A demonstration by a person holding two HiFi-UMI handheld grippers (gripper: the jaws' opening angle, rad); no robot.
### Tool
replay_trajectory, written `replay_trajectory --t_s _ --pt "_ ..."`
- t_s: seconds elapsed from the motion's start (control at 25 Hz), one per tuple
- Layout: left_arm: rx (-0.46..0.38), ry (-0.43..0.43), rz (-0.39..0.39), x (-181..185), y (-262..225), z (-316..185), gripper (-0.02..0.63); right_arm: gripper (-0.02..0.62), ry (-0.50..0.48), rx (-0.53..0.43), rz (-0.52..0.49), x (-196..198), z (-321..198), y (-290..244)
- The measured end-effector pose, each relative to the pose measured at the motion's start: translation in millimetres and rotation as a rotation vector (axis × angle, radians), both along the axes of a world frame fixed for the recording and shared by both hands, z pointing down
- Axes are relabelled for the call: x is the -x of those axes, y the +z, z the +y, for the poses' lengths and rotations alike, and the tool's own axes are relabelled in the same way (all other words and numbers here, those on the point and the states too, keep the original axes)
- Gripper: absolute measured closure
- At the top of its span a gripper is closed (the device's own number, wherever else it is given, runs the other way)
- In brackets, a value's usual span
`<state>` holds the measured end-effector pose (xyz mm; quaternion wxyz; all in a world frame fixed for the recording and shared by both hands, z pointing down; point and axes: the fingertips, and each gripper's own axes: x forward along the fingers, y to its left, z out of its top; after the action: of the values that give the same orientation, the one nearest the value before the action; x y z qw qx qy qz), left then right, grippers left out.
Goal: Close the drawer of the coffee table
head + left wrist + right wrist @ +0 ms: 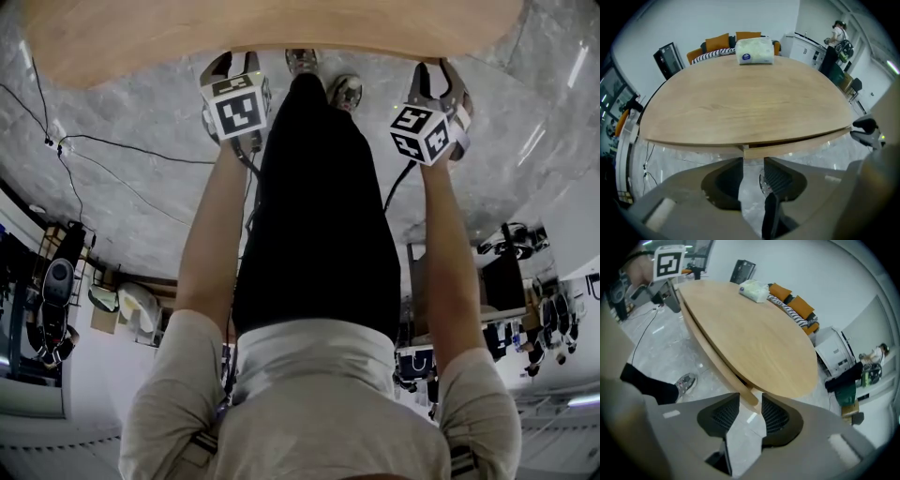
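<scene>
Head view: from above person, steeply down onto left gripper (234, 67), right gripper (439, 80), near rim of coffee table (272, 33) at top. Left gripper view: close behind own jaws, just off rim, facing across tabletop to tissue pack (754, 50). Right gripper view: close at rim, slantwise over same top and pack; rim shared by all three

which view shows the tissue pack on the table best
The left gripper view: the tissue pack faces the camera, label visible. The right gripper view shows it smaller and angled. The head view catches only the table's near edge, no pack.
</scene>
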<state>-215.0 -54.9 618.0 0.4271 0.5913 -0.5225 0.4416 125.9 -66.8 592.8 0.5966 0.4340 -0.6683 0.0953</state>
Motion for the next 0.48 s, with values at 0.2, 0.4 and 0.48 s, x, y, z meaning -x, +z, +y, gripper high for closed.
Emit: replay_trajectory --t_s 0.2,0.4,0.48 --pt "-0.016 -0.066 0.038 -3 1 0 0.446 0.423 0.308 -0.038 -0.209 -11 2 3" --pt "-0.017 -0.141 0.081 1 3 -1 0.448 0.426 0.371 -0.053 -0.264 -10 0 0" --pt "-0.006 -0.161 0.083 1 8 -3 0.448 0.426 0.372 -0.051 -0.278 -11 -2 2"
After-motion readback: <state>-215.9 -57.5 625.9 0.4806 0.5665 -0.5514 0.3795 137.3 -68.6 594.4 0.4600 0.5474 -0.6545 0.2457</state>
